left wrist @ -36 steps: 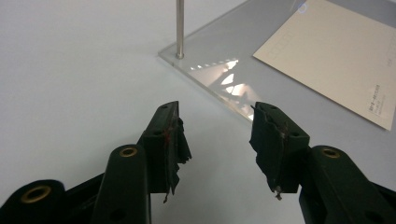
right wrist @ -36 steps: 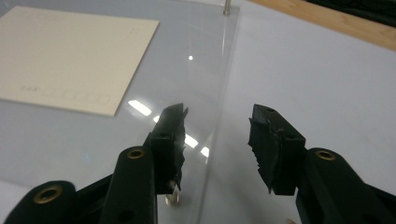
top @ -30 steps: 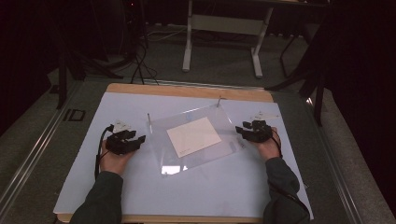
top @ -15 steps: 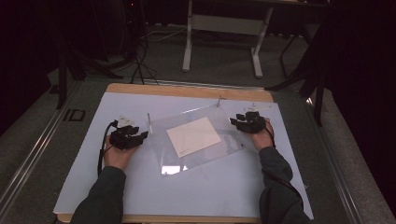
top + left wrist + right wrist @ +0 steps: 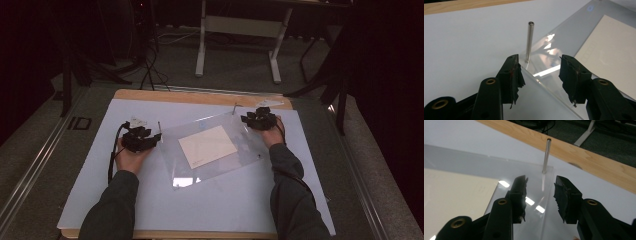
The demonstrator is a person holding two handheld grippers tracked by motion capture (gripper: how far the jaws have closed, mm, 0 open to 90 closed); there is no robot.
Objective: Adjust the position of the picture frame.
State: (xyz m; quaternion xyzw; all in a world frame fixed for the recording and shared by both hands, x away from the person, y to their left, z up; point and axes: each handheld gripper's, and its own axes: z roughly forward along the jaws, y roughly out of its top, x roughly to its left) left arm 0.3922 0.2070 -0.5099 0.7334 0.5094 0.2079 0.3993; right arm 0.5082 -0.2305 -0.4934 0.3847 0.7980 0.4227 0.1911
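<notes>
A clear acrylic sheet (image 5: pixel 215 150) lies askew on the white mat, with a cream paper (image 5: pixel 207 146) under or on its middle. A thin metal pin (image 5: pixel 159 127) stands upright at the sheet's left corner and another pin (image 5: pixel 234 108) at its far right corner. My left gripper (image 5: pixel 155 136) is open at the left corner. In the left gripper view the pin (image 5: pixel 530 41) rises just beyond the left gripper (image 5: pixel 539 62), and the sheet's corner (image 5: pixel 544 100) lies between the jaws. My right gripper (image 5: pixel 246 119) is open, and the right gripper (image 5: pixel 540 180) straddles the sheet's edge (image 5: pixel 544 202) below the pin (image 5: pixel 546 155).
The white mat (image 5: pixel 100 190) covers a wooden table whose far edge (image 5: pixel 200 97) shows bare wood. Beyond the table stand a desk frame (image 5: pixel 240 30) and cables on a dark floor. Both forearms in dark sleeves come in from the bottom.
The right gripper has moved forward and left to the far right corner pin. The left gripper has shifted slightly right and forward to the left corner pin. The sheet has stayed put.
</notes>
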